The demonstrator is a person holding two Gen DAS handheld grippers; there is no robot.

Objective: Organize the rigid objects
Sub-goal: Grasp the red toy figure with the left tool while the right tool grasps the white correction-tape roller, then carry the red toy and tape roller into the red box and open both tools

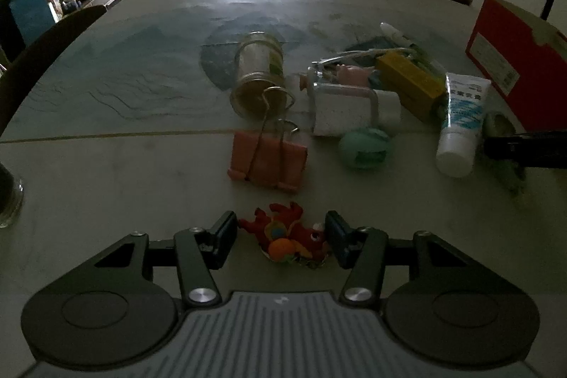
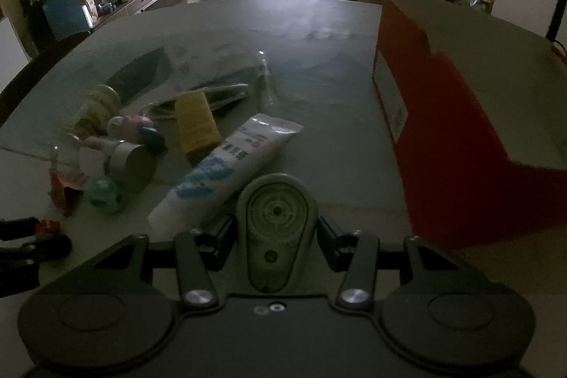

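our left gripper (image 1: 280,238) pinches a red dragon charm (image 1: 287,238) low on the table (image 1: 106,165), near a pink binder clip (image 1: 267,162). our right gripper (image 2: 277,236) clamps a grey tape dispenser (image 2: 276,229) beside the red box (image 2: 453,137).

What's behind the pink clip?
A jar on its side lies right behind the pink clip, whose wire handles overlap the jar's near end. What the jar holds cannot be made out.
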